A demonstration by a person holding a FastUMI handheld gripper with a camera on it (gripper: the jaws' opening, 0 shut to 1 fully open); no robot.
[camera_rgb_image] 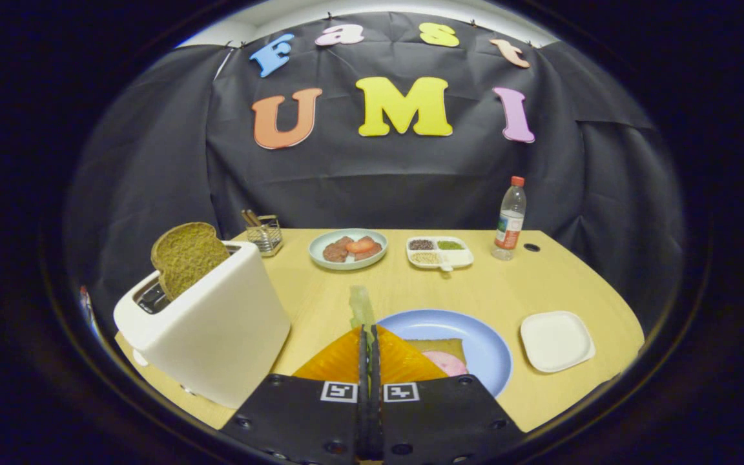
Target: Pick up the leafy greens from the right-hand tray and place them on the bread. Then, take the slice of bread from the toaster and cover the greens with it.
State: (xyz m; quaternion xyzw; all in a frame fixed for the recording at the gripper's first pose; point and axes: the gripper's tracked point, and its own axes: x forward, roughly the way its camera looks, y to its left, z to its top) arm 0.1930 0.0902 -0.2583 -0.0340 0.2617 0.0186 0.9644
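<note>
the gripper (pixel 368 342) is clenched on the leafy greens (pixel 361 306), pinched thin between the orange fingers (pixel 336 361) above the blue plate (pixel 485 342). the bread (pixel 438 347) lies just right of the fingertips; released here, the leaf may miss it. beyond, toast (pixel 188 257) leans in the white toaster (pixel 207 329) and may snag coming out.

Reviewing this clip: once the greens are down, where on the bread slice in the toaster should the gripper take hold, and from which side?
Judging by its pose, grip the rounded top half of the bread slice, which stands upright and clear of the toaster slot. Come from above, one finger on each flat face; the lower part is hidden in the slot. The gripper is now shut on the leafy greens, just before the blue plate.
</note>
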